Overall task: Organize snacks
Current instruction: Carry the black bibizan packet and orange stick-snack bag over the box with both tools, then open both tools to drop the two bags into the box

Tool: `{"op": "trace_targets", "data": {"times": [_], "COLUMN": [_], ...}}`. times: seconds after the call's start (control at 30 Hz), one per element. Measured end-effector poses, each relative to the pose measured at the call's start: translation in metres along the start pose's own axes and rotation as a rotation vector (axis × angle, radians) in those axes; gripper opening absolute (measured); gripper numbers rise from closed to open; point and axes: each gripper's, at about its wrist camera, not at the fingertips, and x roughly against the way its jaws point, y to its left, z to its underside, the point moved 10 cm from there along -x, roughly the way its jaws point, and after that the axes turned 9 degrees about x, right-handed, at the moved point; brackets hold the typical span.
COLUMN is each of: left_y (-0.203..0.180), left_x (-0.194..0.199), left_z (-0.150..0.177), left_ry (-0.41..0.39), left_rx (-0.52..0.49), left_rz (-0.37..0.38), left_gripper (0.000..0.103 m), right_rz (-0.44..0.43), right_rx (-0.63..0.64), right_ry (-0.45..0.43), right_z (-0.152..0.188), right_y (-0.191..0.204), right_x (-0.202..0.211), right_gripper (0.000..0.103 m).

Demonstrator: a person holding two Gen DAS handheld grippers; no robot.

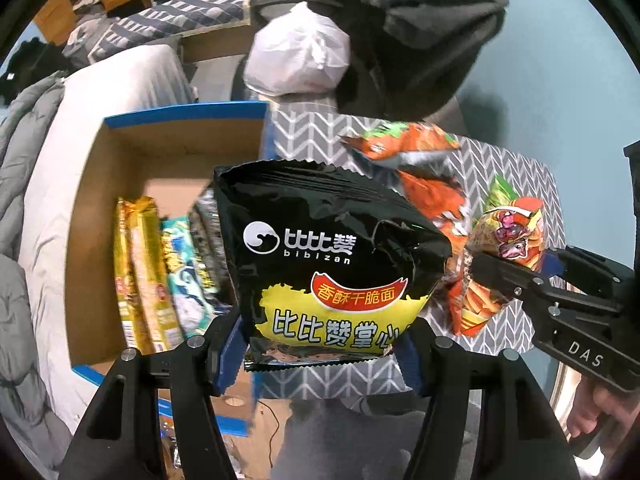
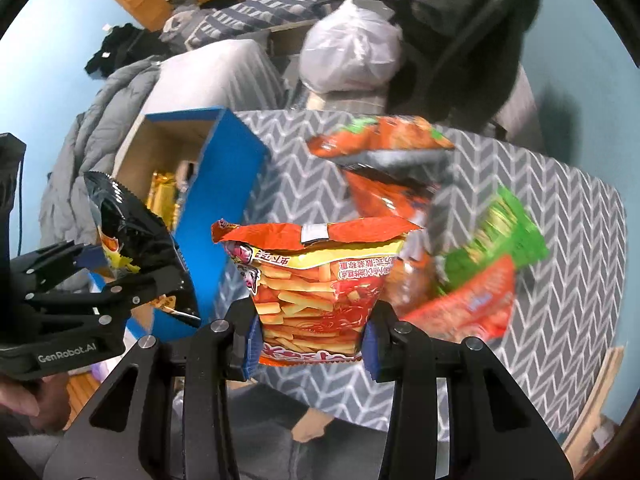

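My left gripper [image 1: 320, 356] is shut on a black and yellow noodle snack bag [image 1: 332, 264] and holds it upright beside the open cardboard box [image 1: 92, 184]; the bag also shows in the right wrist view [image 2: 120, 232]. My right gripper [image 2: 310, 342] is shut on an orange fries snack bag [image 2: 316, 288], held above the grey chevron table [image 2: 560, 216]; the bag also shows in the left wrist view [image 1: 508, 240]. The box holds gold packets [image 1: 140, 272] and a teal packet [image 1: 188, 280] standing on edge.
Orange snack bags [image 2: 384, 140] and a green and red bag [image 2: 488, 264] lie on the table. A white plastic bag [image 2: 352, 52] and a dark garment on a chair [image 2: 472, 20] stand behind it. A grey quilt [image 1: 24, 184] lies left of the box.
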Motion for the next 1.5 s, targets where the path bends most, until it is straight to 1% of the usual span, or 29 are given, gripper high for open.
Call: {"op": "trace_targets", "data": {"times": [0.3, 0.67, 1.0, 1.2, 1.23, 1.27, 1.33, 1.4, 1.5], "left_y": [0.062, 0.143, 0.180, 0.195, 0.195, 0.196, 0.197, 0.196, 0.195], "left_x": [0.008, 0.005, -0.014, -0.025, -0.026, -0.027, -0.027, -0.026, -0.022], "left_z": [-0.016, -0.021, -0.018, -0.015, -0.015, -0.014, -0.013, -0.013, -0.015], "left_ry": [-0.021, -0.019, 0.021, 0.059, 0.066, 0.069, 0.076, 0.074, 0.058], "left_rx": [0.086, 0.188, 0.228, 0.276, 0.282, 0.284, 0.285, 0.282, 0.271], "left_rz": [-0.021, -0.074, -0.103, -0.104, -0.102, -0.102, -0.106, -0.106, -0.110], "left_gripper": [0.065, 0.065, 0.065, 0.065, 0.065, 0.066, 0.066, 0.074, 0.075], "right_rz": [-0.046, -0.099, -0.134, -0.122, -0.120, -0.116, -0.109, -0.104, -0.097], "right_rx": [0.110, 0.222, 0.264, 0.276, 0.276, 0.273, 0.271, 0.265, 0.247], "right_ry": [0.012, 0.059, 0.137, 0.158, 0.159, 0.157, 0.146, 0.138, 0.127], "right_z": [-0.040, -0.074, -0.080, -0.080, -0.080, -0.080, -0.082, -0.082, -0.085], "right_y": [0.064, 0.133, 0.171, 0.180, 0.180, 0.180, 0.179, 0.178, 0.175], "right_x": [-0.026, -0.071, -0.111, -0.117, -0.117, -0.116, -0.114, -0.110, -0.106], "right_gripper": [0.040, 0.040, 0.040, 0.041, 0.046, 0.054, 0.060, 0.062, 0.064]}}
